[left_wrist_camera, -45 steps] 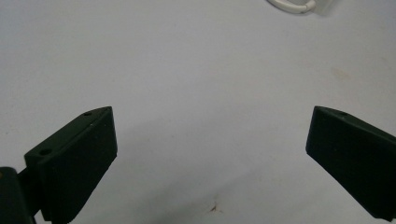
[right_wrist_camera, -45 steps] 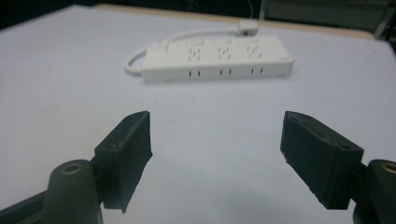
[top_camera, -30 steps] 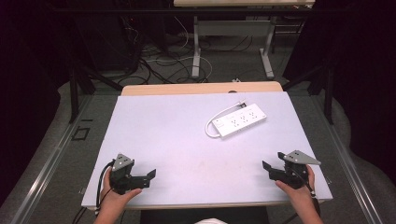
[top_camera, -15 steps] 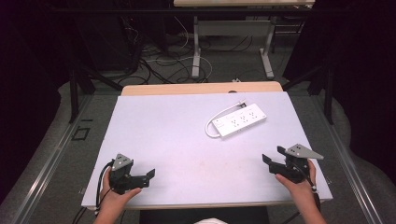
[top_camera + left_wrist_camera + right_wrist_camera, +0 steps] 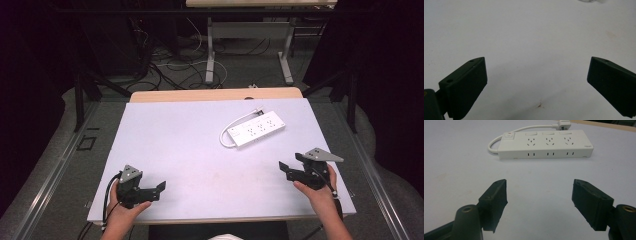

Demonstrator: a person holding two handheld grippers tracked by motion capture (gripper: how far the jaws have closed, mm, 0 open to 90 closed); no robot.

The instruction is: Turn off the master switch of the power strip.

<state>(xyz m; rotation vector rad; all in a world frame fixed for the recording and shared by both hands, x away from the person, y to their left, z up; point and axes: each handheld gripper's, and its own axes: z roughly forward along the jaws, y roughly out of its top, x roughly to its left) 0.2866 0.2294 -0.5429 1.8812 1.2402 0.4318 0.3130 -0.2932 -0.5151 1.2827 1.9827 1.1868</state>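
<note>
Both grippers empty, power strip waiting ahead of my right one

My left gripper (image 5: 159,186) and right gripper (image 5: 286,167) sit wide open, holding nothing; I judge the reach is next, so I'd come in square across the narrow width of the power strip (image 5: 256,129), which lies right of centre, its long axis slanting far-right to near-left, the cord (image 5: 231,126) looping from its near-left end
</note>
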